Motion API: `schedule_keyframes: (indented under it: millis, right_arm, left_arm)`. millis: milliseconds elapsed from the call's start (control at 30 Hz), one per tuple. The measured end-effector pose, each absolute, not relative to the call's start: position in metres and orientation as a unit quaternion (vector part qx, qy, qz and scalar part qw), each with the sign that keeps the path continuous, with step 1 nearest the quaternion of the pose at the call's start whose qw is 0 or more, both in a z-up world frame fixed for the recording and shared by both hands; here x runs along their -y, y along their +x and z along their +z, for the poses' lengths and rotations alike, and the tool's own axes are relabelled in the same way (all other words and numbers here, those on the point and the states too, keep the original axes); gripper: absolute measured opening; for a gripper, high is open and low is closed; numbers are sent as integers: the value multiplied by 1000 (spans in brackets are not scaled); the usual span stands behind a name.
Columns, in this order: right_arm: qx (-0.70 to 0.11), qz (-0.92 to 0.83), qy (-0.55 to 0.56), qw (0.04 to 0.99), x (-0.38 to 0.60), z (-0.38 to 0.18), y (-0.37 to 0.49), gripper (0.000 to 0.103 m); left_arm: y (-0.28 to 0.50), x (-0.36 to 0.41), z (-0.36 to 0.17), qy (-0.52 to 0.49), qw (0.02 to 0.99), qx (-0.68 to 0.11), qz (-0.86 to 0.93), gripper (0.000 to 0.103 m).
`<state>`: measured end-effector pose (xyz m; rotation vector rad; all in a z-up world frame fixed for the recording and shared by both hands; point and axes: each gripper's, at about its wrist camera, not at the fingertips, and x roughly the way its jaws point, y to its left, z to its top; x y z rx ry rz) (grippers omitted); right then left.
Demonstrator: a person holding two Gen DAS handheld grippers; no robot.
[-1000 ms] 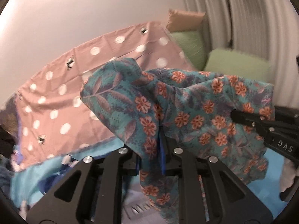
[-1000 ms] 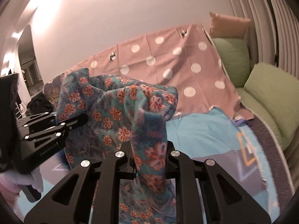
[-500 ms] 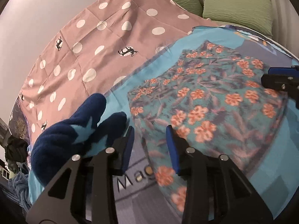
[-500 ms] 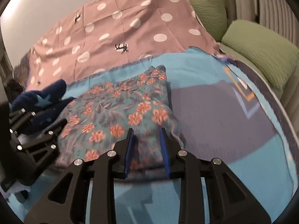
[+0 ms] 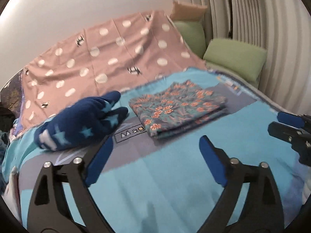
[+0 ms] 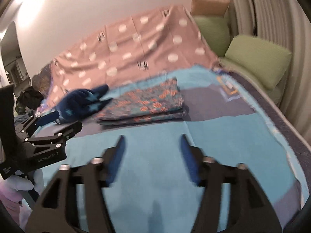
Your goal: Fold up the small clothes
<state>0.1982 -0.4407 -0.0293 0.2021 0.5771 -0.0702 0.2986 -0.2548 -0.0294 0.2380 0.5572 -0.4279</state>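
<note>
Both claws, left (image 5: 153, 153) and right (image 6: 151, 151), opening, nothing between. Floral garment (image 5: 177, 106) folded; next grab star-print piece (image 5: 81, 120) by an edge, not mid-bunch.

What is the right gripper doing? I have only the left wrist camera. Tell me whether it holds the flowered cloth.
Observer: It does not. The right gripper has its jaws opening with nothing between them. The flowered cloth lies folded on the blue blanket, ahead of the fingers and apart from them.
Operator: Good. Now tell me what is behind the left gripper.
Observer: The right wrist view shows the left gripper from the side. A hand in a pale glove is wrapped around its handle at the lower left edge.
</note>
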Motion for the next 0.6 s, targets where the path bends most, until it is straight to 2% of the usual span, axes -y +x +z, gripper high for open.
schedule_keyframes:
  millis: [67, 100, 133, 233, 367, 600]
  right_arm:
    - [-267, -76, 84, 957, 429, -17, 165, 82]
    - [-258, -92, 84, 958, 427, -14, 153, 92]
    - [-251, -99, 86, 959, 423, -13, 141, 94]
    - [-256, -80, 85, 960, 402, -14, 112, 94]
    - [-207, -99, 39, 973, 367, -8, 77, 94]
    - [-152, -157, 58, 974, 352, -11, 31, 98]
  left_arm:
    - [269, 239, -15, 91, 936, -263, -216, 97]
    - [260, 235, -10, 83, 937, -260, -218, 100]
    - [244, 228, -3, 75, 938, -255, -221, 101]
    - [210, 217, 6, 71, 943, -240, -221, 101]
    - [170, 201, 12, 53, 949, -223, -218, 101]
    - [103, 182, 10, 56, 960, -184, -203, 101]
